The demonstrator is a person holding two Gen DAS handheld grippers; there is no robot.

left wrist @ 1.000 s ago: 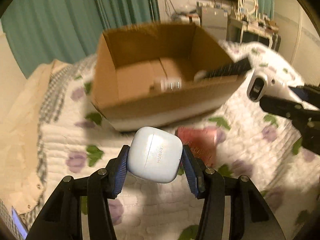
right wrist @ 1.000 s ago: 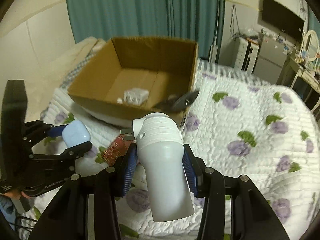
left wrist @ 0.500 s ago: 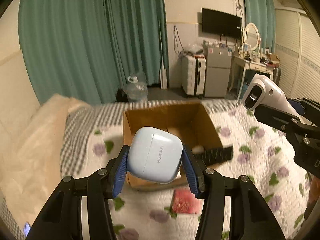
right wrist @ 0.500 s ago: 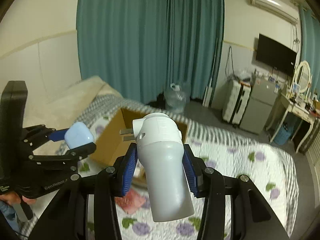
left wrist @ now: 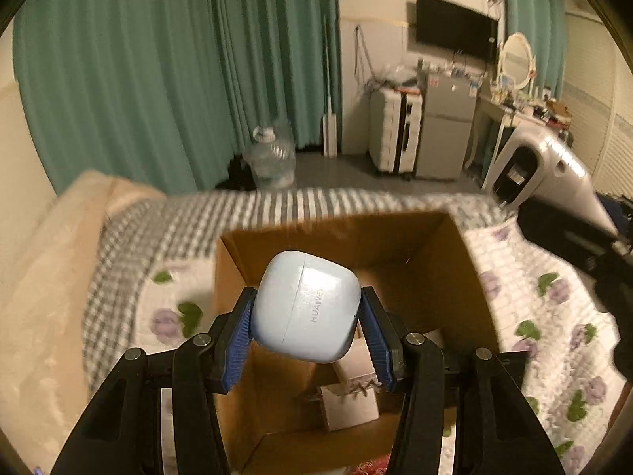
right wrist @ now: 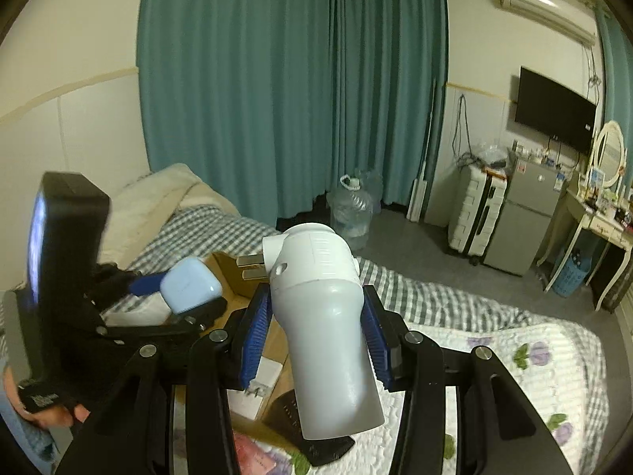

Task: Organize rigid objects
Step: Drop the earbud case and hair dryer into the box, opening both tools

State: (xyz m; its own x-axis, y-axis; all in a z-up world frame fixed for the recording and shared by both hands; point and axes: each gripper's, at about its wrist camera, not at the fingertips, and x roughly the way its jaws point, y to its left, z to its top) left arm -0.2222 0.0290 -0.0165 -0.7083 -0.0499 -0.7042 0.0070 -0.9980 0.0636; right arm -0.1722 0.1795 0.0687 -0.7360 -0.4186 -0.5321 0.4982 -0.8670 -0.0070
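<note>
My left gripper (left wrist: 306, 322) is shut on a pale blue earbud case (left wrist: 306, 304), held above the open cardboard box (left wrist: 470, 277) on the bed. A white plug adapter (left wrist: 350, 396) lies on the box floor. My right gripper (right wrist: 312, 332) is shut on a white plug-in device (right wrist: 328, 336) with two metal prongs pointing left. In the right wrist view the left gripper (right wrist: 186, 301) with the earbud case (right wrist: 189, 289) is at the left, over the box edge (right wrist: 231, 273). The left wrist view shows the white device (left wrist: 542, 172) at the upper right.
The bed has a floral quilt (left wrist: 554, 316), a checked sheet (left wrist: 130, 237) and a beige pillow (left wrist: 47, 277). A black remote (right wrist: 300, 423) leans at the box's near edge beside a red packet (right wrist: 253, 455). Beyond stand green curtains, a water jug (left wrist: 271, 162), suitcase and small fridge.
Both grippers have risen with their loads. The left one has come forward over the box, which now lies directly below the earbud case.
</note>
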